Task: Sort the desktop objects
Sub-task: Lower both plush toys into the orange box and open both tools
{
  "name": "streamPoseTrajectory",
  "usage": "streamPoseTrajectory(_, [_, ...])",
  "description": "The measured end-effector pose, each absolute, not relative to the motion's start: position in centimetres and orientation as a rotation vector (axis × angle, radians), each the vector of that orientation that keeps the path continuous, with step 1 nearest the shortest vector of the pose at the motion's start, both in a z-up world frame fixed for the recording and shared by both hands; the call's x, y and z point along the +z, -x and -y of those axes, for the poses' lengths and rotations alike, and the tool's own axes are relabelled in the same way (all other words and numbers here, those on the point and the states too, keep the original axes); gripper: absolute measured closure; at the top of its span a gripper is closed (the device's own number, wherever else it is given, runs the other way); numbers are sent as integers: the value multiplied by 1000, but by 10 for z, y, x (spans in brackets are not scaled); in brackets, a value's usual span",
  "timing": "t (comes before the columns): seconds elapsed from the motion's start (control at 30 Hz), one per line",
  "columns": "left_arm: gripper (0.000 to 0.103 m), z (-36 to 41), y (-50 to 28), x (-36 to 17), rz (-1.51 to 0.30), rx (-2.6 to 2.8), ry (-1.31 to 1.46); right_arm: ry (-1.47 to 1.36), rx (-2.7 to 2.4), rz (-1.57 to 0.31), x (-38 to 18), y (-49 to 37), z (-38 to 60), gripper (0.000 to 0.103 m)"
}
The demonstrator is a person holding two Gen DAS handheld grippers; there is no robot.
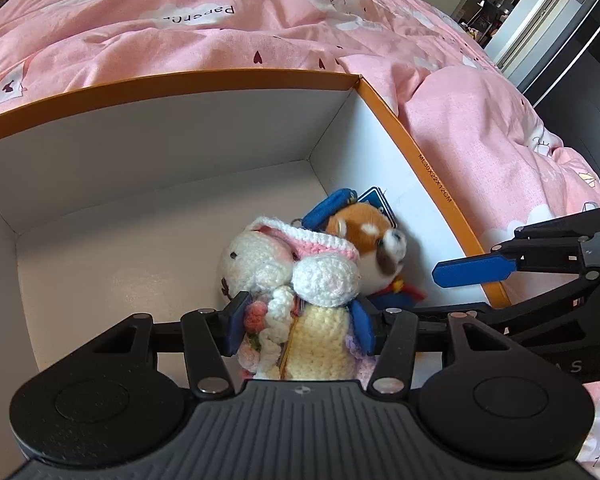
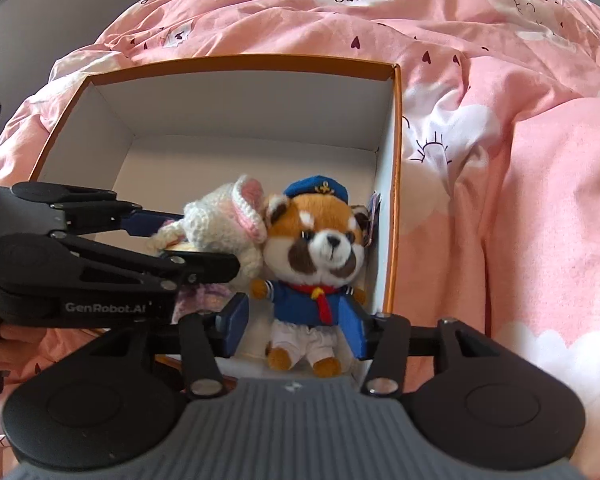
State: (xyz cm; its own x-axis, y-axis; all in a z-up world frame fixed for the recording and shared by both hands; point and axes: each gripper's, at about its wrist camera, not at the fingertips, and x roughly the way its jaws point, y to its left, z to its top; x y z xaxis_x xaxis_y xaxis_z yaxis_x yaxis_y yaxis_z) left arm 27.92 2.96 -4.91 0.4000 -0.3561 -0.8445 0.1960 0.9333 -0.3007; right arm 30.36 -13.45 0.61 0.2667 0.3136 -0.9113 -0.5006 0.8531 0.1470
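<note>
Pink bedding (image 1: 260,32) with hearts and clouds lies all around an orange box (image 1: 384,104) with white walls inside. Both toys are being put down in the box's near right corner.

On the left side of that corner is the knitted bunny (image 1: 268,264). The left gripper (image 1: 298,328) has its blue pads on both sides of the bunny's yellow body and holds it. The bunny leans against the other toy. To do this well, the bunny should touch the box floor before the pads let go, and the gripper should then go straight up so the yarn does not snag.

To the right of the bunny, close to the right wall of the box, stands the fox toy (image 2: 320,264) in a blue sailor suit and cap. The right gripper (image 2: 298,324) sits around its body. One pad looks to be off the toy with a gap, so it seems loose, and the fox seems to stand by itself. Lifting slowly and keeping clear of the box wall should keep it from tipping.
</note>
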Motion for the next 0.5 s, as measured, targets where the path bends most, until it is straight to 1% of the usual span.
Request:
streamPoseTrajectory(0.07, [40,-27,-281,-51,-1122,-366,151,186,556,-1172,10,-303,136,47])
streamPoseTrajectory(0.23, [38,-23,-279,-52,-1150,-390,100,177,541,-1130,18,-300,143,47])
streamPoseTrajectory(0.37, [32,-28,-274,-46,-1148,-404,120,172,551,-1112,22,-297,147,47])
streamPoseTrajectory(0.43, [32,-32,-273,-42,-1148,-405,139,182,551,-1105,22,-296,147,49])
streamPoseTrajectory(0.5, [32,-34,-274,-40,-1166,-400,155,198,551,-1098,22,-296,146,53])
